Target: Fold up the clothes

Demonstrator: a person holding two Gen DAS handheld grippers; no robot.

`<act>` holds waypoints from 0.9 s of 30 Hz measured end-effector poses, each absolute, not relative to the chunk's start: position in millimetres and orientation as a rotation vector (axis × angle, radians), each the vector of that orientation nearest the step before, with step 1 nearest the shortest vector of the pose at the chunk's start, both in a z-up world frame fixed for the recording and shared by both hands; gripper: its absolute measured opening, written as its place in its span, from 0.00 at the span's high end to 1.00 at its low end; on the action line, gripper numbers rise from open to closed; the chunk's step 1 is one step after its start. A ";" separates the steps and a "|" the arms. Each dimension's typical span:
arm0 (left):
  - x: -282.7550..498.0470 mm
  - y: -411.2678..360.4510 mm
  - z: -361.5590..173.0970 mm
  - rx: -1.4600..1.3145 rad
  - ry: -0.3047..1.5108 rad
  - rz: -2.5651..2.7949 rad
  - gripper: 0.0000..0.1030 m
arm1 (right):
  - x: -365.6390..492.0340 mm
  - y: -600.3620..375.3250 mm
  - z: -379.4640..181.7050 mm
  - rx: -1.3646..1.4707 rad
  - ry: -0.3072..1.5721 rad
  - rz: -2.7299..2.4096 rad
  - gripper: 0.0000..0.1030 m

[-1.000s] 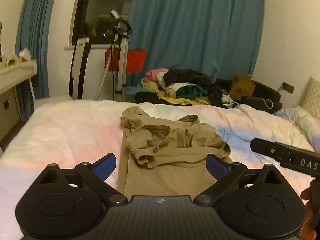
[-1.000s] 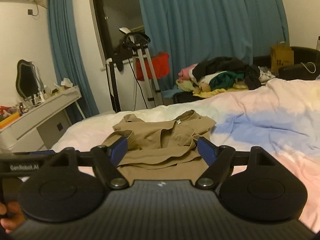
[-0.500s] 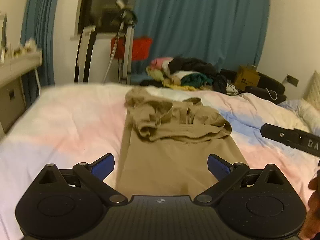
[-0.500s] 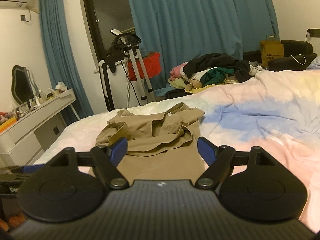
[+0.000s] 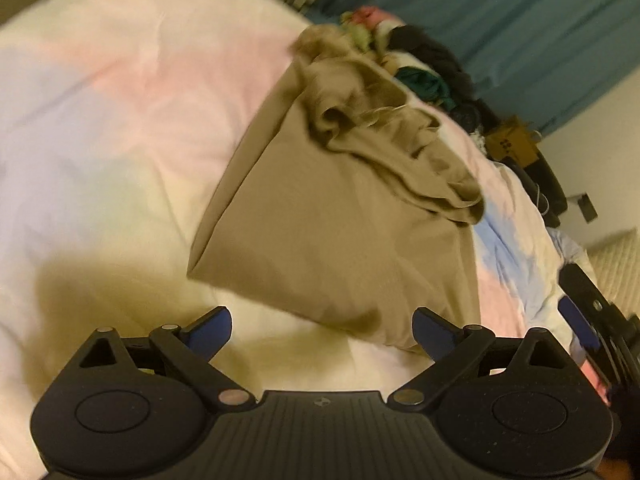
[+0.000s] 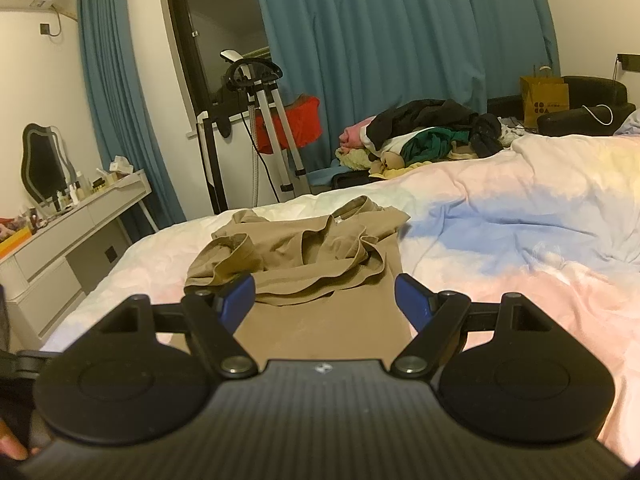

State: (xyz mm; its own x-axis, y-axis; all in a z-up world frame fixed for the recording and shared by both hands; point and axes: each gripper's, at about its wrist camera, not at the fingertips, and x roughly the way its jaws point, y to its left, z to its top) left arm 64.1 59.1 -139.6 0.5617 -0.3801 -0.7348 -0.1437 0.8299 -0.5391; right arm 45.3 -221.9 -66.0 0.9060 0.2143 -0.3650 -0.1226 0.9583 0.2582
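Left wrist view: your left gripper [image 5: 322, 332] spread wide, nothing between pads, tilted down at bed [image 5: 100, 120]. Tan garment [image 5: 344, 216] just ahead, near hem edge closest, long axis running away from tongs toward bunched far end.

Right wrist view: your right gripper [image 6: 325, 296] also spread, empty. Tan garment [image 6: 320, 276] straight ahead, near end under fingers. Both hands about equally near hem.

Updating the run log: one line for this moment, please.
tan garment part-folded on pastel bedspread | left tongs open above near hem | right tongs open, empty
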 end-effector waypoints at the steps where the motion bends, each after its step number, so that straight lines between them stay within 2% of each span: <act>1: 66.1 61.0 -143.3 -0.618 0.985 -0.138 0.07 | 45.7 -221.6 -66.6 0.232 0.403 0.176 0.24; 6: 75.3 72.5 -160.0 -0.718 0.991 -0.071 0.08 | 47.3 -221.7 -68.8 0.235 0.410 0.171 0.24; 8: 78.8 73.9 -160.7 -0.709 0.963 -0.026 0.20 | 47.1 -221.6 -69.9 0.235 0.411 0.169 0.24; 12: 86.1 75.2 -161.1 -0.673 0.927 0.010 0.34 | 47.2 -221.4 -72.2 0.253 0.420 0.158 0.24; 14: 86.8 76.6 -161.1 -0.674 0.913 0.014 0.50 | 49.2 -222.2 -75.7 0.278 0.441 0.153 0.24; 15: 86.0 76.1 -160.0 -0.676 0.901 0.010 0.54 | 50.4 -222.8 -78.2 0.294 0.455 0.153 0.24; 17: 84.2 73.7 -157.4 -0.683 0.875 -0.002 0.72 | 53.1 -225.5 -84.5 0.340 0.495 0.158 0.24; 19: 81.2 73.4 -152.8 -0.682 0.851 -0.012 0.81 | 55.9 -227.4 -90.5 0.390 0.535 0.177 0.24; 22: 77.3 75.2 -148.1 -0.700 0.818 -0.025 0.85 | 58.1 -230.3 -99.3 0.506 0.587 0.240 0.23; 27: 69.7 81.5 -142.6 -0.759 0.788 -0.041 0.87 | 64.1 -231.6 -125.4 0.787 0.708 0.390 0.22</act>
